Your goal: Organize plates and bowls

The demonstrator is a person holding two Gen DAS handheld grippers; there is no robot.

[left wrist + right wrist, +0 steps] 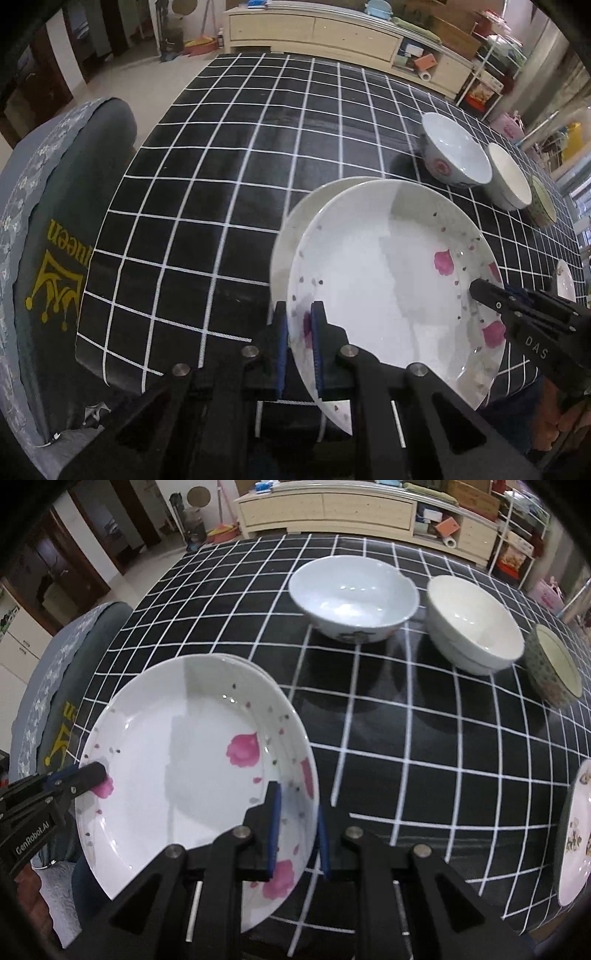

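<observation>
1. Both claws pinch opposite rims of a pink-petal plate [177,775], held tilted over the near edge of the checked counter [229,147]; the left claw [300,347] and the right claw [297,830] are each clamped on it.
2. A plain plate [295,221] sits just behind it; whether the two touch is unclear.
3. Risk: uneven pull could slip the glazed rim free and drop it off the edge.
4. A forward swing could knock the three bowls, the white bowl [352,598] nearest.

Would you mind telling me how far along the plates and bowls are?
Done: nothing clearly stacked. In hand: the left gripper and right gripper each clamp the pink-flowered plate, with another plate right beneath it. Left: three bowls stand separately, and a patterned plate lies apart.
</observation>
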